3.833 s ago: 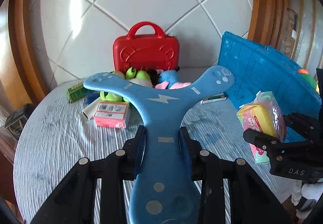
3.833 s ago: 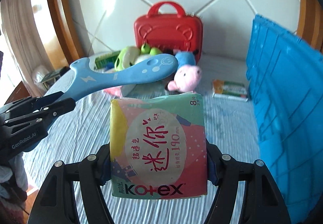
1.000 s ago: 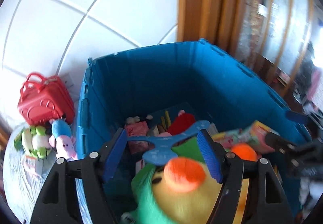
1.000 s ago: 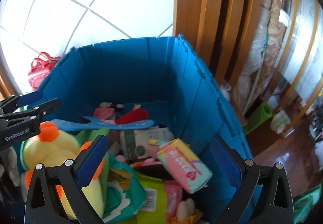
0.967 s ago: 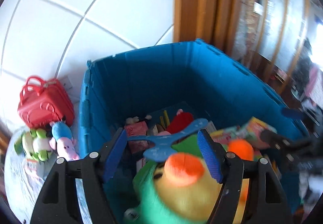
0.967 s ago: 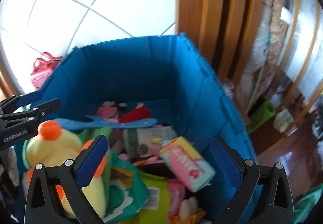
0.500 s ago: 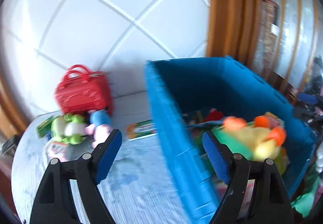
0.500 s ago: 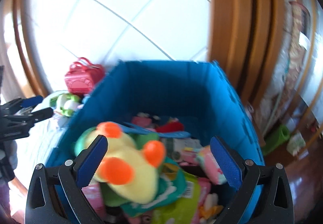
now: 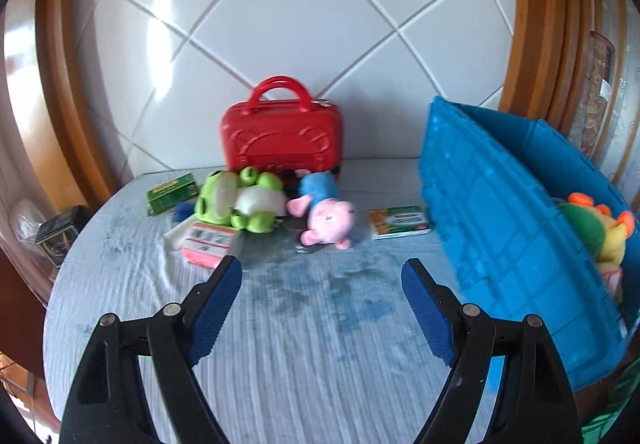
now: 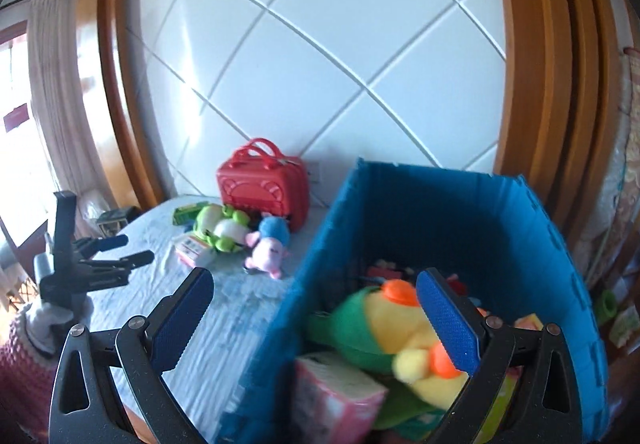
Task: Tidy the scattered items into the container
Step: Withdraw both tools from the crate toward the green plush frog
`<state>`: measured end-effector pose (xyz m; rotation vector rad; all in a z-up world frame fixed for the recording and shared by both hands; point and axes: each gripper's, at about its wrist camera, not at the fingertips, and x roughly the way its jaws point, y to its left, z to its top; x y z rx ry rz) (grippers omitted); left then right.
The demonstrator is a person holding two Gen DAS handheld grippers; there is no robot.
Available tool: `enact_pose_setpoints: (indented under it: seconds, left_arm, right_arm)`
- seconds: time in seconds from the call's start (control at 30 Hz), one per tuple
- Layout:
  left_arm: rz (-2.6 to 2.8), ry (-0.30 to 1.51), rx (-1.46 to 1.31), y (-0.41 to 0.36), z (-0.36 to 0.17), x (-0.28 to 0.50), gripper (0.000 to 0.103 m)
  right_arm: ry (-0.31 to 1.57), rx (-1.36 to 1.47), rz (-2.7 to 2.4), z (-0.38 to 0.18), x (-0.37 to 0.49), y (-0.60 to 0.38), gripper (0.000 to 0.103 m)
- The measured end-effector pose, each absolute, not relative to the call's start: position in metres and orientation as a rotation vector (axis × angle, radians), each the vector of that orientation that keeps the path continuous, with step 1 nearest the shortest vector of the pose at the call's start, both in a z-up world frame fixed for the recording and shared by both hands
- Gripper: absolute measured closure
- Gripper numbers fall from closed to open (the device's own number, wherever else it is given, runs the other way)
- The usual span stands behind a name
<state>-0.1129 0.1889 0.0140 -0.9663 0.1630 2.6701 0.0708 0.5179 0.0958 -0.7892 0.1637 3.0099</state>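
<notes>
Blue crate [image 9: 500,211] taking up the right side, walls up, already stuffed: yellow-and-green plush duck [image 10: 396,328] piled on top, pink packet [image 10: 340,396] just in front of it, more bits underneath but too blurry to call.

Everything else placed off that crate:
- green-and-orange flat box [image 9: 400,222] lying just beside its left wall, on the striped cloth of the table [image 9: 304,344]
- pink pig plush in a blue top [image 9: 326,213] a bit further left, on its side
- green frog plush [image 9: 236,205] left of the pig, touching or nearly so
- pink-and-white packet [image 9: 206,240] in front of the frog, partly under it
- small green carton [image 9: 172,192] furthest from the crate on that side
- red toy suitcase [image 9: 282,135] standing upright behind the plushies, against the white tiled wall [image 9: 300,23]
- dark tin [image 9: 58,240] off past the table's far-left edge

Left gripper [image 9: 322,278] hanging over bare cloth left of the crate, jaws spread wide, nothing between the blue pads, aimed roughly at the pig. Also visible from the right wrist camera, out to the crate's left, gloved hand [image 10: 52,318] and pink knitted sleeve [image 10: 16,344] behind it.

Right gripper [image 10: 314,296] spread wide too, empty, straddling the crate's near-left wall: one pad over the cloth, the other over the duck. Not touching either as far as visible.
</notes>
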Motion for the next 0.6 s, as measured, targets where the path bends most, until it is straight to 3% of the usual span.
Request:
enact_pose_setpoints:
  seconds: [0.27,0.6]
  left_arm:
    - [2.697,0.14,-1.043,0.068,-0.012,-0.155,0.021]
    - [2.713,0.087,-1.138,-0.005,-0.034,-0.199,0.021]
  right_arm:
    - [0.144,-0.726,3.014,0.108,0.055,0.412,0.0]
    - [0.241,-0.919,2.988,0.063,-0.018,0.335,0.0]
